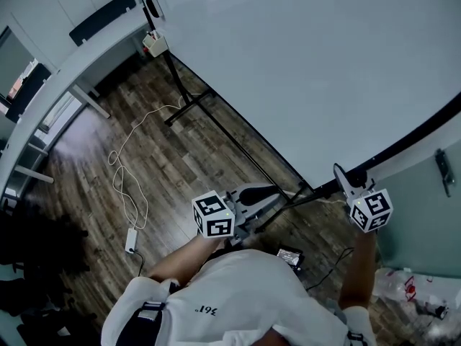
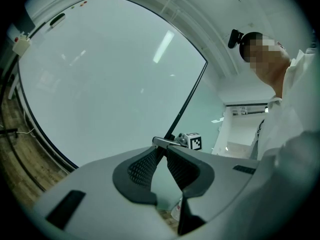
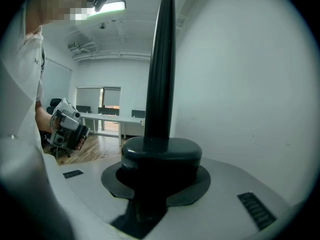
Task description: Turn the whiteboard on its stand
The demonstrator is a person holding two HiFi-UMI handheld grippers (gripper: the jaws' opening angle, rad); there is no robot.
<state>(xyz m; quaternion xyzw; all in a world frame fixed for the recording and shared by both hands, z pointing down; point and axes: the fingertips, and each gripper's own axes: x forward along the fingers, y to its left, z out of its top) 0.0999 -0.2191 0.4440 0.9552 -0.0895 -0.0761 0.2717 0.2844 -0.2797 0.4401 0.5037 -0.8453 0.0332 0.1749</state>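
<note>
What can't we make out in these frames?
- Far edge of the whiteboard: head view, cut off by the border.
- Grip of the left gripper: left gripper view, tips meet at a metal part, too small to tell.
- The dark box on the floor: head view, too small.

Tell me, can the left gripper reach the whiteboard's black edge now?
Probably yes. The left gripper hangs free near the whiteboard's corner with nothing apparent between them, while the right gripper is clamped on its black edge.

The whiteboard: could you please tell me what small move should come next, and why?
Probably swing the right gripper gently sideways to turn the whiteboard: its jaws are clamped on the board's black edge, while the left gripper is shut, empty and off the board.
</note>
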